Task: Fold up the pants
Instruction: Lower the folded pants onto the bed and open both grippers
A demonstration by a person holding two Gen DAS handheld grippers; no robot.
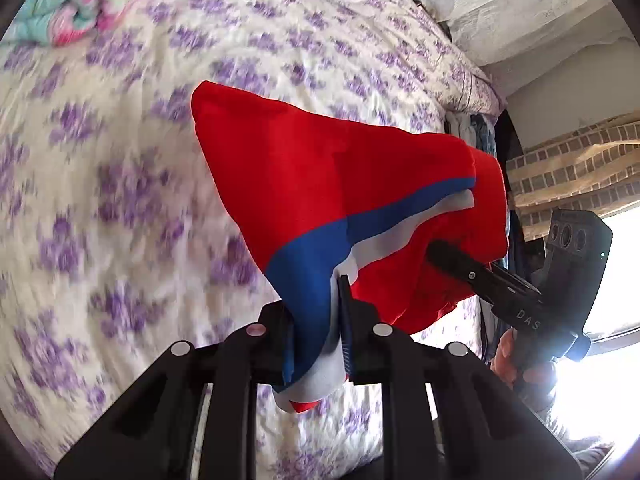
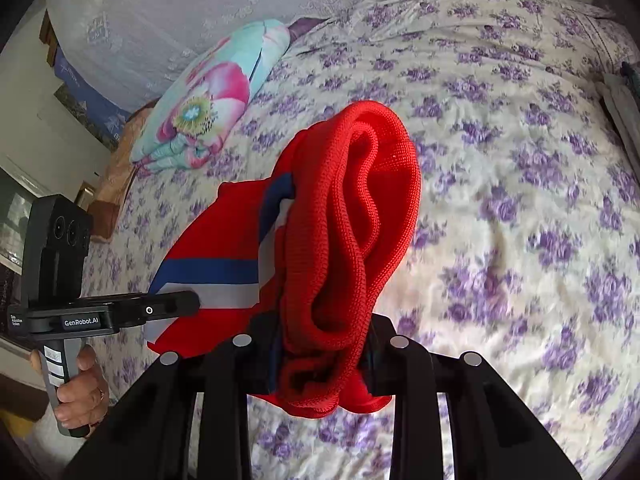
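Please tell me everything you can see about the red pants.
The pants are bright red with a blue and white stripe down the side. The bunched end looks like ribbed knit, the rest smoother. They are lifted off the bed, hanging in loose folds. The left gripper pinches the striped edge; the right gripper is shut on the bunched knit end. The cloth spans between the two grippers. Nothing else touches it, as far as the views show.

A home bedroom is shown: a bed [image 2: 500, 184] is covered by a cream sheet printed with purple flowers, a folded floral quilt [image 2: 212, 96] is laid near its head, and brick-patterned curtains [image 1: 576, 168] are hung at a bright window.
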